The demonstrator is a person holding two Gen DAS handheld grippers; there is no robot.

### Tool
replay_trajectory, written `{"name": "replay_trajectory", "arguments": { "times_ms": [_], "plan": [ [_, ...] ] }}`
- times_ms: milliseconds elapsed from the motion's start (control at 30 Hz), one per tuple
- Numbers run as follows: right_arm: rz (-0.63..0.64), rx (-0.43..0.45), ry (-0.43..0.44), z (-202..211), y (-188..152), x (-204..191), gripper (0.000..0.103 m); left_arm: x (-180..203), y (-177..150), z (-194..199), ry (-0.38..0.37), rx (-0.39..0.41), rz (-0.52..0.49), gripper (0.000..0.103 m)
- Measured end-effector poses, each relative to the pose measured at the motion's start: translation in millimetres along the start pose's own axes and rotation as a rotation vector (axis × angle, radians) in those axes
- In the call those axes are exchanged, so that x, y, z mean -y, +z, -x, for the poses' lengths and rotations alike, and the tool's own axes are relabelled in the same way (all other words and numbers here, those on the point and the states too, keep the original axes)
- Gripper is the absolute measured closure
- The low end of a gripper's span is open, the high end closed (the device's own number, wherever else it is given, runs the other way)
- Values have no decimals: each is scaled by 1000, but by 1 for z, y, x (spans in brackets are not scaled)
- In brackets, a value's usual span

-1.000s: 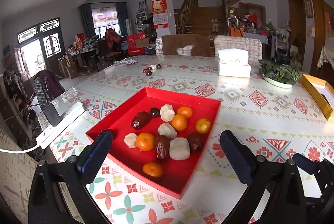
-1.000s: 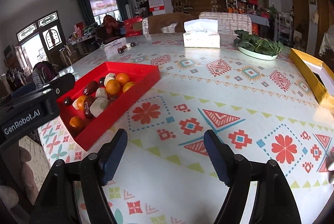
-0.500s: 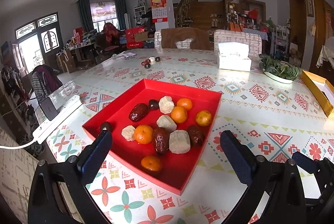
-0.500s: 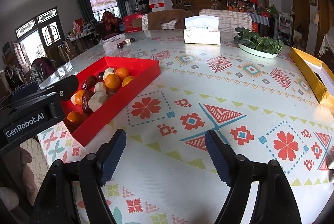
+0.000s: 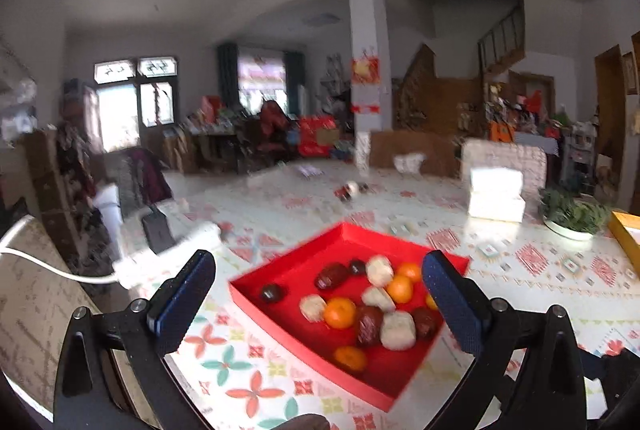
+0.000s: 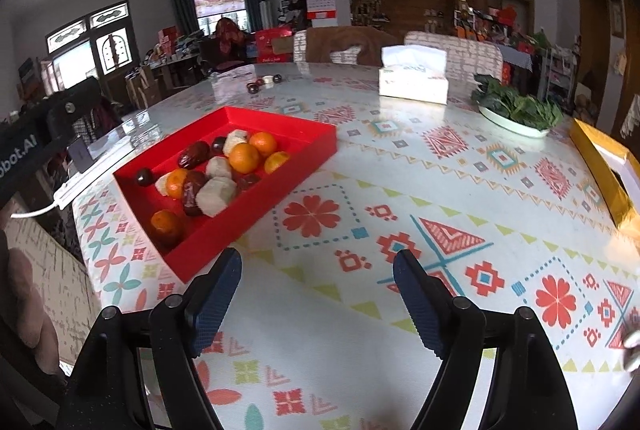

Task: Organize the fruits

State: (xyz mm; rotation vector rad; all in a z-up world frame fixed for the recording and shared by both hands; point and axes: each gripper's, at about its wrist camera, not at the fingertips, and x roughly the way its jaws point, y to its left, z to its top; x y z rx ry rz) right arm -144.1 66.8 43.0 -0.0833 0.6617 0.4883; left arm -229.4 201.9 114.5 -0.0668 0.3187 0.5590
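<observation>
A red tray [image 5: 296, 258] [image 6: 312, 127] lies on the patterned table and holds several oranges [image 5: 340, 312] [image 6: 244, 157], dark dates [image 5: 332, 276] [image 6: 194, 154] and pale lumpy fruits [image 5: 397, 324] [image 6: 216, 194]. My left gripper [image 5: 316, 288] hangs open above the near left side of the tray, with nothing between its fingers; this view is blurred. My right gripper [image 6: 317, 284] stands open over bare tablecloth to the right of the tray's near corner, holding nothing. The left gripper's body [image 6: 36, 133] shows at the left edge of the right wrist view.
A white power strip [image 5: 168, 254] [image 6: 92, 173] with a cable lies left of the tray. Farther back stand a tissue box [image 6: 413, 79], a plate of greens [image 6: 516, 113] and a few small fruits [image 6: 264, 82]. A gold box [image 6: 604, 165] sits at the right edge.
The left gripper has pulled back and tilted up, so the tray sits lower and smaller in its view. The right gripper has shifted slightly, bringing the tray closer. Both stayed open.
</observation>
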Motion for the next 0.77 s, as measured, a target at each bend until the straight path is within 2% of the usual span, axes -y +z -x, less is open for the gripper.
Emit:
{"name": "replay_trajectory", "arguments": {
  "times_ms": [200, 500, 633, 767],
  "plan": [
    [48, -15, 22, -3, 6, -14, 18, -8, -5, -25, -33, -137, 19, 0],
    [102, -14, 34, -11, 27, -26, 15, -8, -1, -37, -54, -165, -2, 0],
    [86, -9, 47, -11, 38, -23, 15, 1, 3, -40, -48, -172, -37, 0],
    [49, 3, 61, -7, 45, -12, 15, 12, 8, -40, -76, -190, -57, 0]
  ]
}}
